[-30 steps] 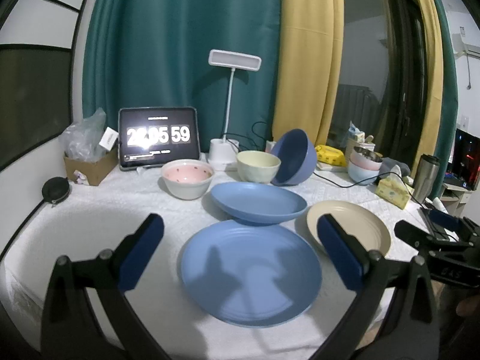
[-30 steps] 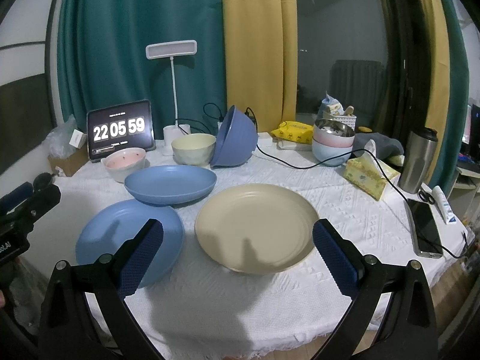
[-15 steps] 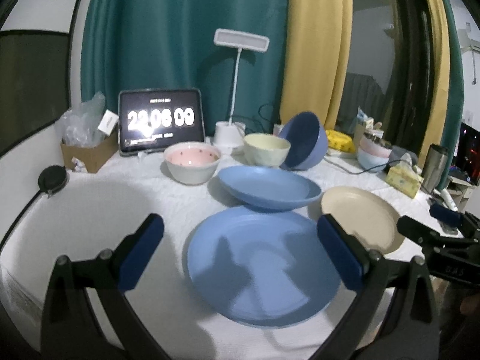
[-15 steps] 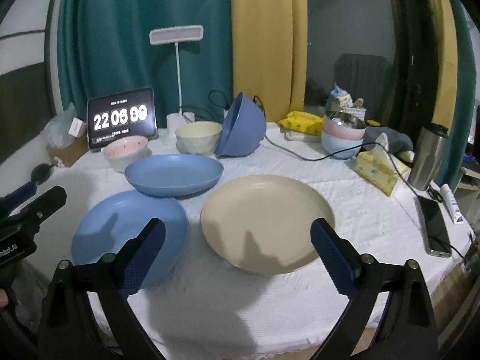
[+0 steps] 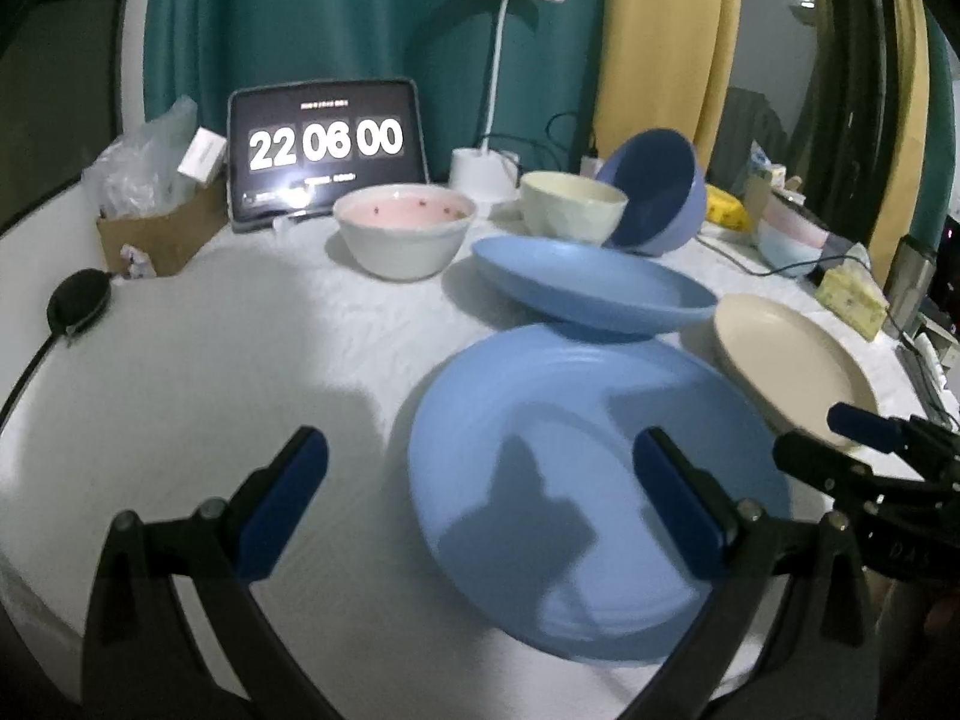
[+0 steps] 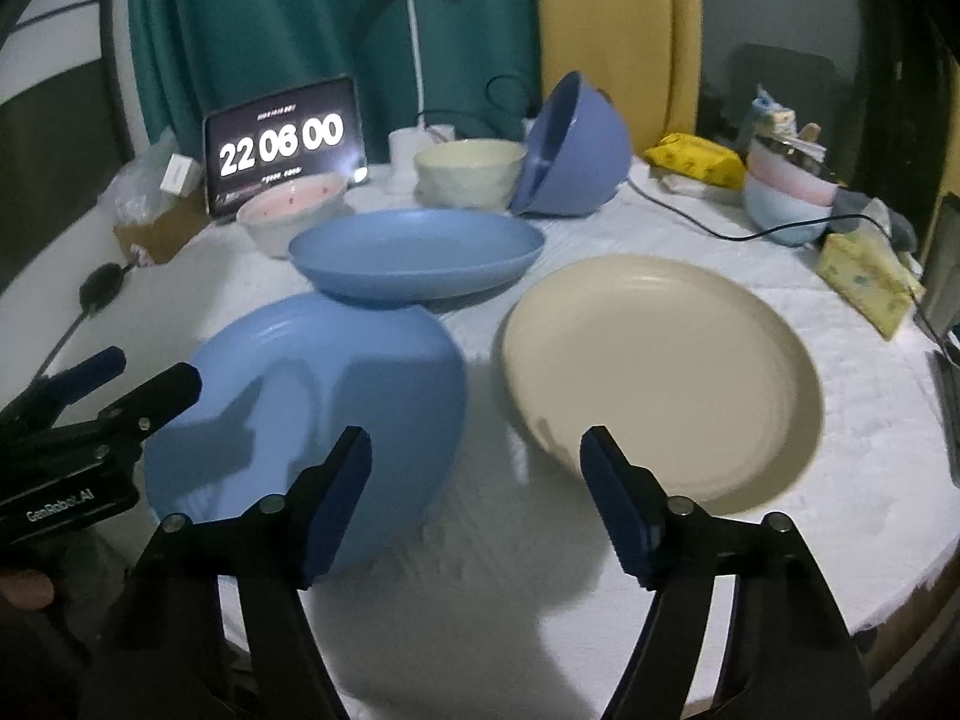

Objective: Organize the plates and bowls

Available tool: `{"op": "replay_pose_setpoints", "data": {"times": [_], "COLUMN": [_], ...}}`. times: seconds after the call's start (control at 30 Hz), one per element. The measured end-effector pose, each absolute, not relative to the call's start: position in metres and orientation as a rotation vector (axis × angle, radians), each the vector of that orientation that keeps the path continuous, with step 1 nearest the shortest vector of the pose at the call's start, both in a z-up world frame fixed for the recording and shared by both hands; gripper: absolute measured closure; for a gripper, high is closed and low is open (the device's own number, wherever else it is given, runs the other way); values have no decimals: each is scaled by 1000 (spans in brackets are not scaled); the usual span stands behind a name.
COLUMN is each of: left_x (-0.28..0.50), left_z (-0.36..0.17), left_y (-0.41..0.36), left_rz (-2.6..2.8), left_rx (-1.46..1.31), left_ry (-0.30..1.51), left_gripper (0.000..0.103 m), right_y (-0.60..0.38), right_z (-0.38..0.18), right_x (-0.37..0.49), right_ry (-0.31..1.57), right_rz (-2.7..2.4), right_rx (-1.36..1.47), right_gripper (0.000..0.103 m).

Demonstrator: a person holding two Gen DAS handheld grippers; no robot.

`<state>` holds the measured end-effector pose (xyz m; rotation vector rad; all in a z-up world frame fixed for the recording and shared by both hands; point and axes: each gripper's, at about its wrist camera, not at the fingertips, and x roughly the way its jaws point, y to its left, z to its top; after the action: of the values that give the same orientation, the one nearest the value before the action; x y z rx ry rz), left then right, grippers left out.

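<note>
Both grippers hung with jaws spread, empty: left gripper [image 5: 480, 498] over the flat blue plate [image 5: 576, 480], right gripper [image 6: 474, 498] at the near rim of the cream plate [image 6: 660, 366]. Behind the flat blue plate sat a deeper blue dish [image 6: 414, 252], then pink bowl [image 5: 402, 228], cream bowl [image 5: 570, 204] and tilted blue bowl [image 6: 576, 150].
</note>
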<state>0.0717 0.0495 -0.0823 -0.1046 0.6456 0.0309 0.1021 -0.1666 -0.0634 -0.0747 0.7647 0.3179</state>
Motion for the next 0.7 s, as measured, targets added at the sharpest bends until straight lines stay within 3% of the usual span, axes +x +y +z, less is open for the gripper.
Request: {"op": "replay_pose_setpoints", "data": {"times": [0.1, 0.23, 0.37, 0.5, 0.57, 0.7], "left_x": [80, 90, 94, 94, 92, 88], "left_z": [-91, -105, -115, -116, -116, -115], "left_y": [55, 61, 61, 56, 53, 52], "left_rz": [30, 31, 29, 31, 18, 22], "left_rx": [-115, -130, -134, -115, -114, -121], "left_ry": [687, 733, 777, 777, 777, 781], "left_gripper": [13, 26, 40, 53, 61, 62], "right_y": [-161, -153, -149, -145, -146, -150], "right_z": [-71, -77, -86, -93, -93, -92], "right_x": [110, 118, 124, 125, 123, 119], "right_ry": [796, 816, 844, 856, 848, 843], "right_rz": [329, 339, 346, 352, 347, 345], "right_rx": [-65, -68, -64, -65, -68, -60], "right_gripper": [31, 44, 51, 74, 77, 81]}}
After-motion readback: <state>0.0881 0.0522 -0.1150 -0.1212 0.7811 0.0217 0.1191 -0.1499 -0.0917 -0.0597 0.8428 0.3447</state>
